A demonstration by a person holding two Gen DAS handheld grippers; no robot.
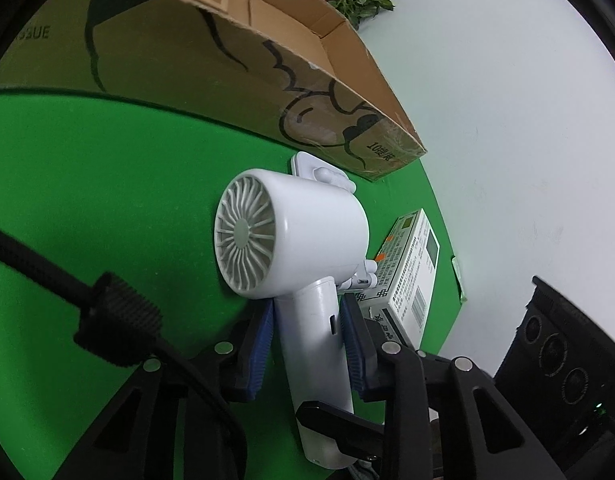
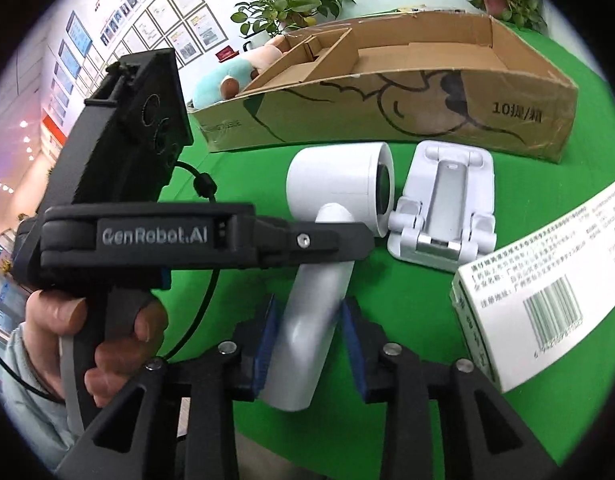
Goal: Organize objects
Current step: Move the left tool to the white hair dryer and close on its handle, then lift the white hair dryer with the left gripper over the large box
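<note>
Lying on the green felt table cover [image 1: 107, 184], in front of the printed brown cardboard box [image 2: 467, 112], is the white plastic hair dryer [image 1: 307, 220]; both grippers clamp its handle. Left gripper [image 1: 307, 350] pads press the handle; right gripper [image 2: 307, 344] grips lower down. Only the right view shows the white hinged plastic stand [image 2: 443, 208] whole, plus the person's hand [image 2: 91, 344]. White barcode carton [image 2: 547, 288] is cut off.
</note>
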